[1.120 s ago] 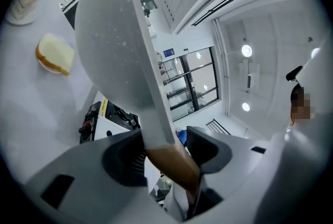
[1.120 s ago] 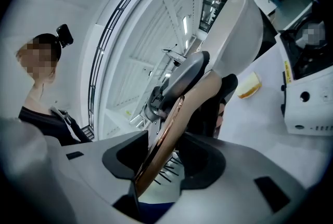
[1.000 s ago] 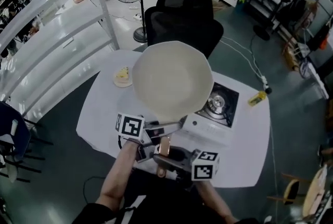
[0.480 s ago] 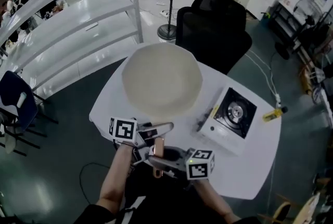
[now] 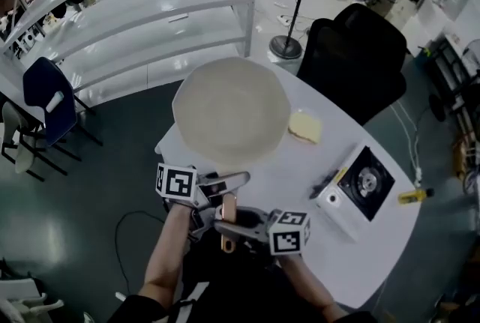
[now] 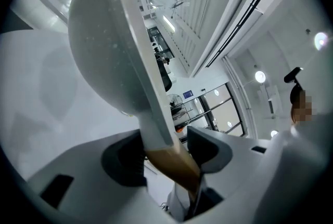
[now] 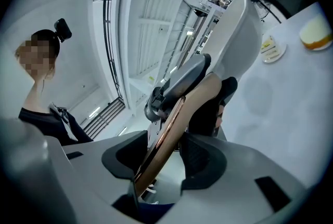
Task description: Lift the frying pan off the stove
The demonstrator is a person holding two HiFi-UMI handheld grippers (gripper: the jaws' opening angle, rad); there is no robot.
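- Head view: the frying pan point(image 5: 231, 110) hangs in the air just beyond both tongs, above the desk point(image 5: 296, 168). It is clear of the stove point(image 5: 360, 190), which sits well apart to the right of the right tongs point(image 5: 229, 228).
- The left tongs point(image 5: 225, 190) pinch the handle point(image 5: 228, 218) nearer the bowl. The right tongs pinch its brown end, just behind the left ones.
- By my judgement the lift is done and the step in hand is carrying. To do it well, hold both pinches firm and move the two tongs as one so the long handle does not twist. The bowl should stay level, since its weight sits far ahead of the tongs.
- Only this view shows the stove and how far the pan is from it. It also shows a plate point(image 5: 304, 127) to the right of the bowl.
- Left gripper view: the jaws close from both sides on the handle where pale metal meets brown grip, with no gap showing. The pan's grey underside fills the space ahead and to the left, which the head view cannot show.
- Right gripper view: the jaws clamp the coppery brown grip, which runs slanted between them. This slant suggests the pinch is somewhat off square, a thing to watch. The left tongs appear just ahead on the same handle, and the pan rim rises beyond them.
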